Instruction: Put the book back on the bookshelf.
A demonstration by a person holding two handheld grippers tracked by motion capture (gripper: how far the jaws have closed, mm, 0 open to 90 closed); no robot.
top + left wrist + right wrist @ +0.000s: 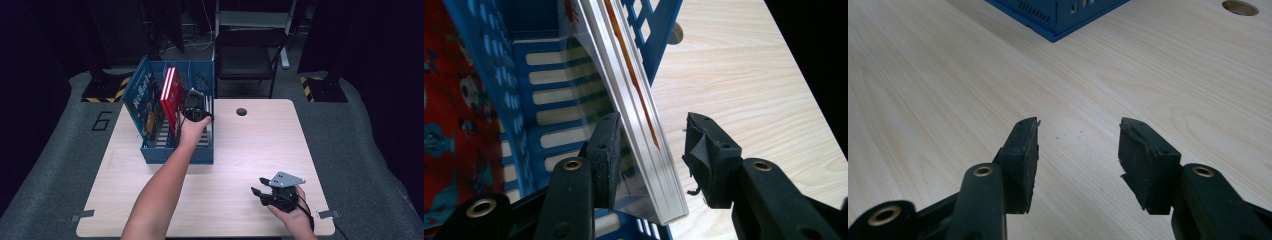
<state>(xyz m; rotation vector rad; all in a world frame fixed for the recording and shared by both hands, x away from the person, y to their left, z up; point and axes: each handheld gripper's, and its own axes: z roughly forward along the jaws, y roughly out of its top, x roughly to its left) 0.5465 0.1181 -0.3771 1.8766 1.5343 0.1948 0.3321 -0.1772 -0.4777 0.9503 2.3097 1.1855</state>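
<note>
Releasing the thin silver-edged book [644, 125] into the blue slotted plastic crate [150, 152], the left hand-held gripper [651, 150] has its jaws apart around it; withdraw toward six o'clock without tipping it.

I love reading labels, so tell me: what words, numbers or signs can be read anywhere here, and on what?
"6": on the grey floor left of the table.
Blue book in the blue crate: cover lettering too blurred to read.
Red book: no legible text.

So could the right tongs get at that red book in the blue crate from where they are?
Probably not without moving: the right tongs sit near the table's front edge, far from the crate. The left arm and left tongs also stand beside the red book.
</note>
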